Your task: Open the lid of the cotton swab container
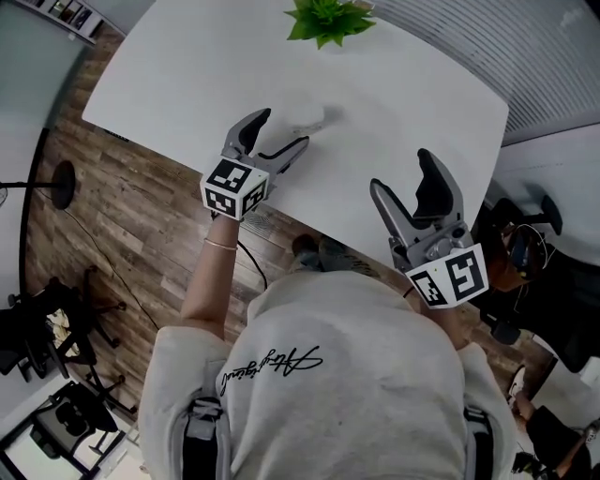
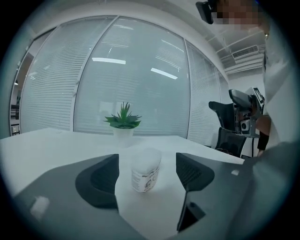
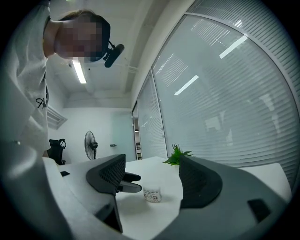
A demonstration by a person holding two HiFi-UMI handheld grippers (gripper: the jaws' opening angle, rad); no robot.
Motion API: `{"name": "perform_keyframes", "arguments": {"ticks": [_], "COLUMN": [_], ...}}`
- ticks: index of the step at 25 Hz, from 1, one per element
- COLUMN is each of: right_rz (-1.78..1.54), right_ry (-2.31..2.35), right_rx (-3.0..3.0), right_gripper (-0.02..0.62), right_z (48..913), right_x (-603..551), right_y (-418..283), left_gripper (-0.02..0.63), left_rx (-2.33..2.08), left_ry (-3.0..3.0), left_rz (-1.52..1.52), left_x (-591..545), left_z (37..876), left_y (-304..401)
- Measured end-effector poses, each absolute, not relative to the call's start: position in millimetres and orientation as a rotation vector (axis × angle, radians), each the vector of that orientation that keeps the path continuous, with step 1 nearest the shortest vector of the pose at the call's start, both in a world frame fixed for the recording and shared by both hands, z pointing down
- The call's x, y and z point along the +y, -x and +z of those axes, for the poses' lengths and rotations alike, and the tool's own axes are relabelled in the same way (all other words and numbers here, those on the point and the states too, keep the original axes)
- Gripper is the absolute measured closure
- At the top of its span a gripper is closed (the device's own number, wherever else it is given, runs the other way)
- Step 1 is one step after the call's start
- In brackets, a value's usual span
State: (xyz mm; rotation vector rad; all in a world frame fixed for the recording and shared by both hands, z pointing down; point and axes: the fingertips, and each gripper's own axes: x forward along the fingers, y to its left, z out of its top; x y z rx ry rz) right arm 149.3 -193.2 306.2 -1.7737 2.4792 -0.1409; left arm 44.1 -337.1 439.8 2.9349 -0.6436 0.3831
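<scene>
A person in a pale sweatshirt [image 1: 319, 375] leans over a white table [image 1: 187, 75], a gripper in each hand. The left gripper [image 1: 282, 128] points at a small white container [image 1: 305, 117] standing upright near the middle of the table. Its jaws are wide apart. In the left gripper view the container [image 2: 145, 169] sits in the gap between them, just off their tips, with clear space on both sides and neither pad touching it. The container's pale top looks closed, though it is blurred.

The right gripper [image 1: 401, 171] hangs over the near right part of the table, well apart from the container. Its jaws are spread and nothing is between its pads.

A band of dark print runs round the container's label, too small to read in any view. Black cursive lettering crosses the back of the sweatshirt and cannot be made out either. Each gripper carries a cube [image 1: 234, 187] with black-and-white square markers.

A green plant [image 1: 328, 19] in a white pot stands at the table's far edge, before slatted blinds [image 2: 117, 70]. A standing fan [image 3: 89, 143] shows far left in the right gripper view
</scene>
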Motion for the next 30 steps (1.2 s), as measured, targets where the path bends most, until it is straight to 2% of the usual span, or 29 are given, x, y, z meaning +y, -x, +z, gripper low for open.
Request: {"name": "perform_keyframes", "arguments": {"ticks": [18,30], "right_rz": [-0.121,-0.119], "right_ry": [1.78,1.817], "right_rx": [2.493,2.462], "right_gripper": [0.255,0.258], "right_z": [303.0,300.6], "right_x": [-195.4,-197.2], "right_y": [-147.2,-159.3], "left_gripper": [0.23,0.237], "left_rx": [-0.467,-0.452], "left_ry": [-2.952,-2.952], "left_rz": [0.819,0.89], "left_x": [-352.3,-360.1], "left_z": [498.1,504.6], "left_y": [-80.8,-89.9]}}
